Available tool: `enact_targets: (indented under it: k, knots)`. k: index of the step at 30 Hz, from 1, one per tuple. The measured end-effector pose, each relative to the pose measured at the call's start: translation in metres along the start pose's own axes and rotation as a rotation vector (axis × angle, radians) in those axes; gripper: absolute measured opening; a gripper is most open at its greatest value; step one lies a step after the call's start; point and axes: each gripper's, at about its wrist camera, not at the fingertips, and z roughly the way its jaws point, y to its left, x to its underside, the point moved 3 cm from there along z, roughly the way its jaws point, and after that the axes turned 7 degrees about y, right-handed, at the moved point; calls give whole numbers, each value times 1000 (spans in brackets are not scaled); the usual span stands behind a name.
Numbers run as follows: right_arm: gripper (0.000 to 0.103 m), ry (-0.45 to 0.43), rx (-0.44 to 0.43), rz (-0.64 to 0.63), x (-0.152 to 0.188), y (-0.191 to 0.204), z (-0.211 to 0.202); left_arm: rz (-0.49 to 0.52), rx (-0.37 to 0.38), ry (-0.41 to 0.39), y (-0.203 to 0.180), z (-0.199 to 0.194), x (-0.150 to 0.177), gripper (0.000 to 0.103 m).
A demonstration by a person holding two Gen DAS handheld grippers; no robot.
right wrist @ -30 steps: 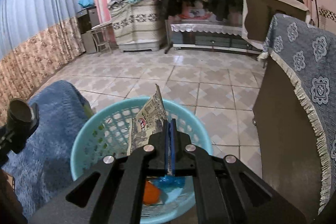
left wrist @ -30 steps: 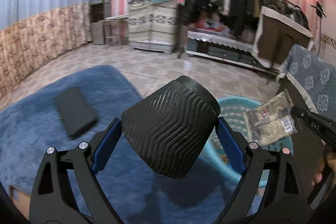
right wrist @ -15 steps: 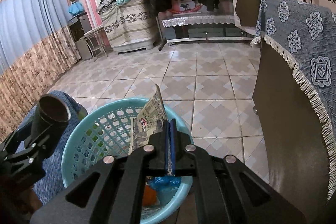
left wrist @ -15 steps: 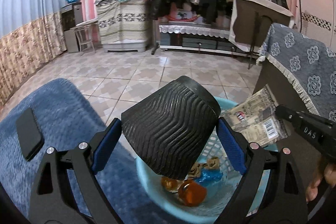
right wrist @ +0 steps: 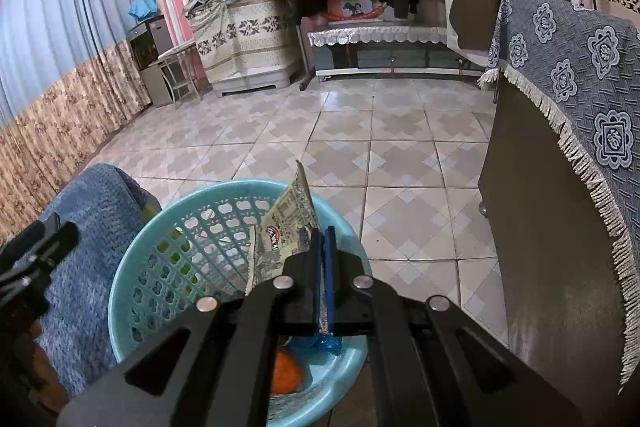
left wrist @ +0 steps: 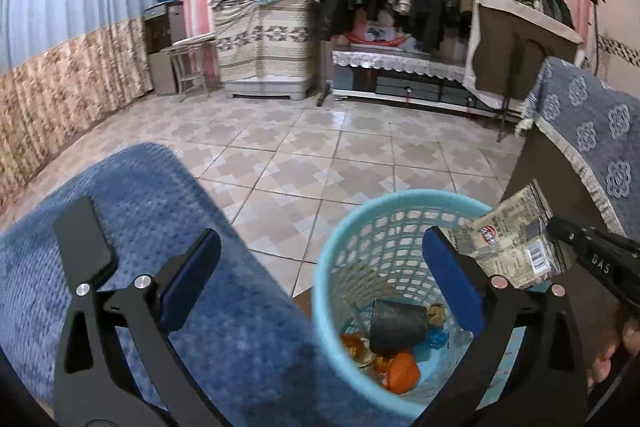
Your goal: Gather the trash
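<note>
left gripper (left wrist: 320, 279) jaws opening, nothing between | black cup (left wrist: 396, 323) down in basket (left wrist: 400, 199) | right gripper (right wrist: 323, 259) clamped on wrapper (right wrist: 286, 227)

The left black plastic two-finger gripper (left wrist: 320, 279) has angular arms with triangular cut-outs, round silver screw heads at the joints and long dark-blue rubber pads (left wrist: 452, 283) lining its fingers. The right black two-finger gripper (right wrist: 323, 259) is built the same, with four silver screws and blue pads; seen from the left wrist view, its side bears white letters "DAS".
</note>
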Motion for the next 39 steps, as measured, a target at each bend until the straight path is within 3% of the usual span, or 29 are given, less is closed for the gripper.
enact_targets:
  k: [6,8,9,14,19,27,33,39]
  knots:
    - [7,31,10,-27,4,13,10,-49,-53,-40,30,-25,1,97]
    - [39,47,16,-49,6,20,14,-60,-69,-50,37,-35,2,97]
    - [69,38,26,-65,7,25,13,-66,-76,-52,41,-41,4,97]
    - [87,-11,40,-111,10,43,-1,-105,-115,-61,61,-76,19,98]
    - [97,-49,25,-187,26,66,-22,-133,-161,-68,82,-121,47,98]
    - [99,-88,-107,-289,62,116,-80,-221,-244,-70,125,-189,109,98]
    - [99,-128,-199,-362,106,150,-133,-261,-354,-92,147,-235,155,98]
    - [99,-128,-292,-381,144,161,-164,-304,-352,-115,148,-264,188,98]
